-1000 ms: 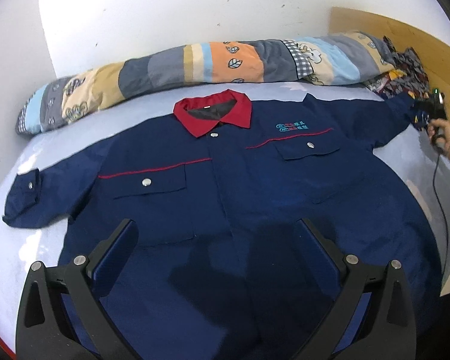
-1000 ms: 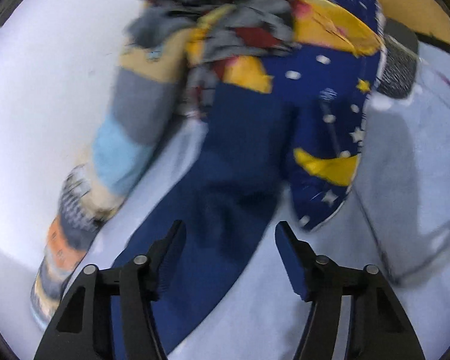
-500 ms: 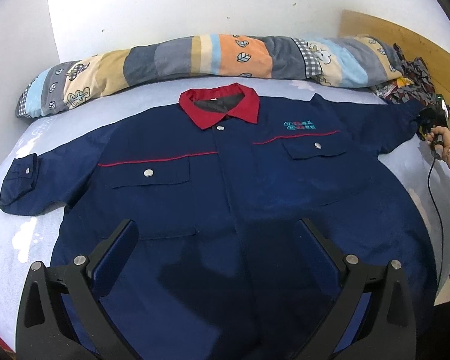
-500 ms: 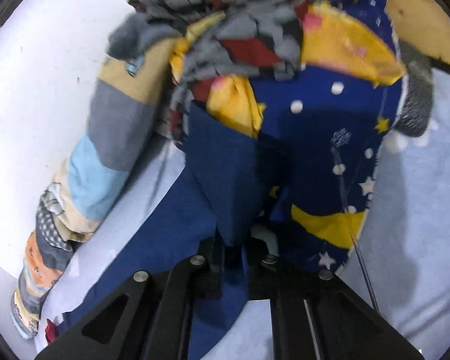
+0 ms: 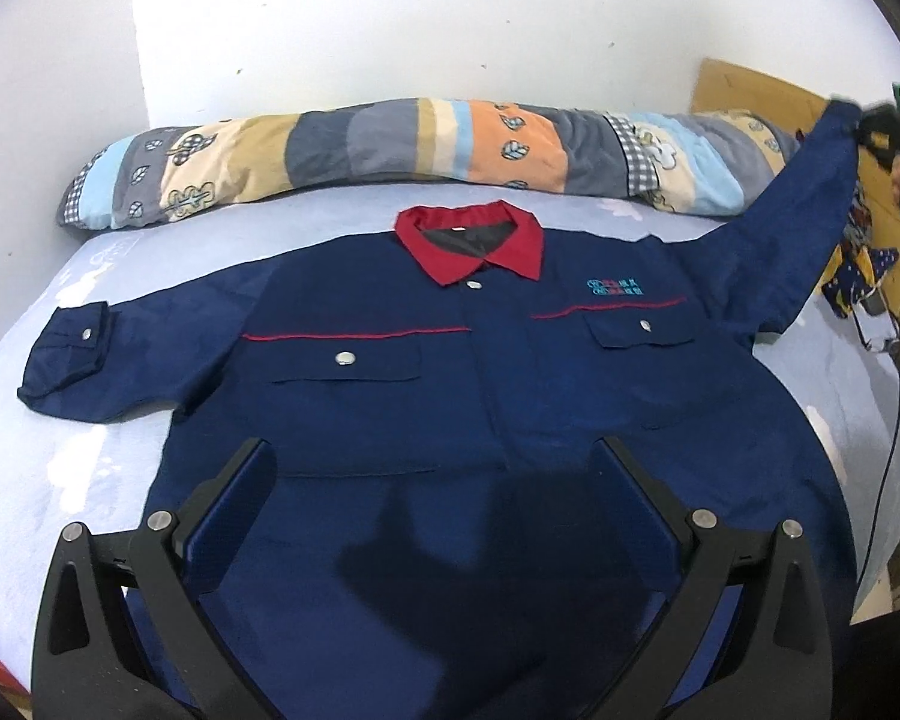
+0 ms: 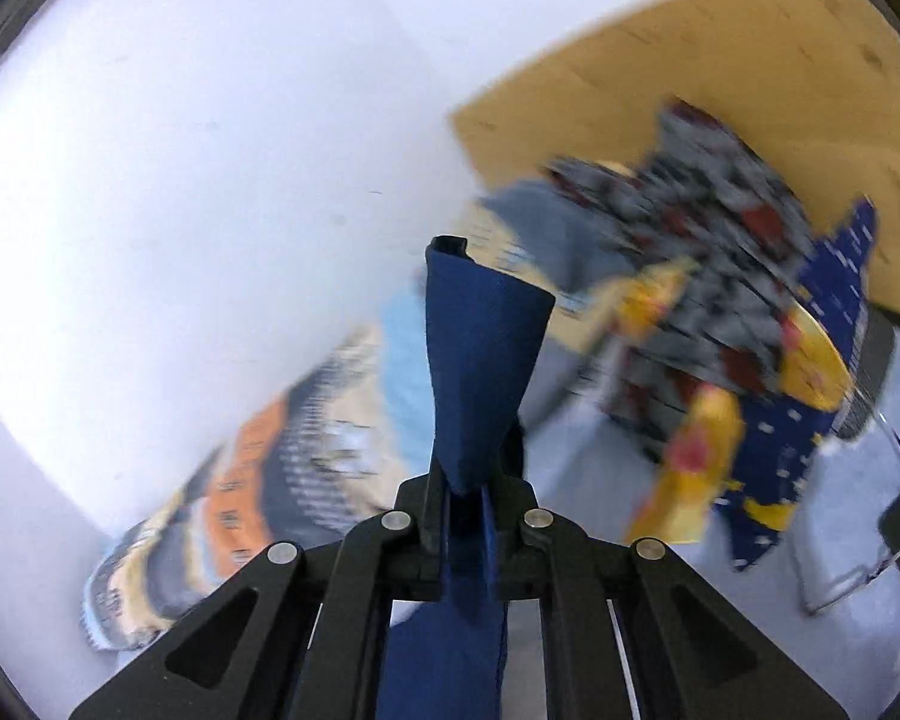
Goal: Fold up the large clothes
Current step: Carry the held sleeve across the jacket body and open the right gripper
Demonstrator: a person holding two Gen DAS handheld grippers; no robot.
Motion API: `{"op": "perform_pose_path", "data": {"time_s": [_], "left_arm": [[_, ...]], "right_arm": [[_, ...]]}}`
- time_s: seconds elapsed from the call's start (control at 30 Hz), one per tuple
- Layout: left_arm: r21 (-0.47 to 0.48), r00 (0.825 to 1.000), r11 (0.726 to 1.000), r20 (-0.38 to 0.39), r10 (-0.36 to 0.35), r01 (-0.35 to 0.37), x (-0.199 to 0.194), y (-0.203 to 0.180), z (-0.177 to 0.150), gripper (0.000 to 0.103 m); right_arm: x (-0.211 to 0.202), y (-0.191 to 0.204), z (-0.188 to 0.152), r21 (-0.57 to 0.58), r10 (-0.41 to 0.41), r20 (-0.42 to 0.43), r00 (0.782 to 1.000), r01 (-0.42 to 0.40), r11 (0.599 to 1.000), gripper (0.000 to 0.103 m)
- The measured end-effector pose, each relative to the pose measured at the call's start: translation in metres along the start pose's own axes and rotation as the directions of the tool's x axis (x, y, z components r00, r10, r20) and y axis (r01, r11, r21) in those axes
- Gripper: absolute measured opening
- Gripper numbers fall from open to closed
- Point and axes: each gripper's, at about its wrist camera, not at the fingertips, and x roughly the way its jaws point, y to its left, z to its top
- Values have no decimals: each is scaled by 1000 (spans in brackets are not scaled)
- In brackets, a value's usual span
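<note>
navy work jacket [image 5: 450,396] with a red collar [image 5: 471,243] lay face up, spread flat across a pale blue bed sheet [image 5: 42,468], its collar toward a long patchwork pillow [image 5: 390,150] that ran along the white wall. one sleeve [image 5: 66,360] rested flat on the sheet at the picture's left side, cuff buttoned. the other sleeve [image 5: 804,222] was lifted off the bed and stretched up toward the far right, where the right gripper [image 6: 471,474] had its jaws clamped tight on the cuff [image 6: 480,354], the cloth standing up between the closed fingers. the left gripper [image 5: 435,462] hung above the jacket's lower front with its jaws spread wide and nothing between them, casting a shadow on the fabric. a heap of patterned clothes [image 6: 744,324] lay blurred by a wooden headboard [image 6: 720,78], beyond the raised cuff.
</note>
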Motion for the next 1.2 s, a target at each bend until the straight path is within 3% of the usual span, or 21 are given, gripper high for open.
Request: {"op": "perform_pose_path", "data": {"time_s": [0.2,0.37,0.53,0.67,0.8,0.87,0.9,1.0,1.07,1.13,1.2], "left_arm": [[-55,1000,998,16,8,-7,-17,36,-4,103],[-133,998,989,7,-59,60,-31,64,-11,103],[-183,994,977,23,-108,110,-49,81,-17,103],[-213,991,969,70,-114,126,-66,98,-20,103],[-257,990,956,76,-122,138,-71,117,-25,103],[-268,991,955,73,-113,128,-71,125,-28,103],[-271,992,955,69,-106,121,-71,127,-28,103],[-287,990,948,61,-124,136,-68,133,-28,103],[-291,989,946,62,-134,147,-69,134,-27,103],[-284,990,949,66,-125,139,-70,135,-27,103],[-279,990,950,66,-123,137,-71,135,-28,103]], "right_arm": [[-54,138,-10,-136,142,-28,989,-145,980,8],[-79,250,-55,-252,231,-109,967,-251,934,8],[-83,355,-140,-331,307,-248,919,-378,864,8],[-63,424,-242,-366,324,-393,861,-470,803,8],[-24,458,-347,-385,271,-511,816,-499,776,9],[-2,465,-399,-421,213,-541,814,-481,769,8],[15,464,-428,-432,180,-569,802,-478,765,9],[51,445,-493,-494,64,-606,793,-438,752,8],[59,441,-531,-546,6,-610,792,-427,721,8],[63,440,-563,-601,-49,-619,784,-433,672,14],[58,446,-582,-625,-94,-644,759,-451,637,31]]}}
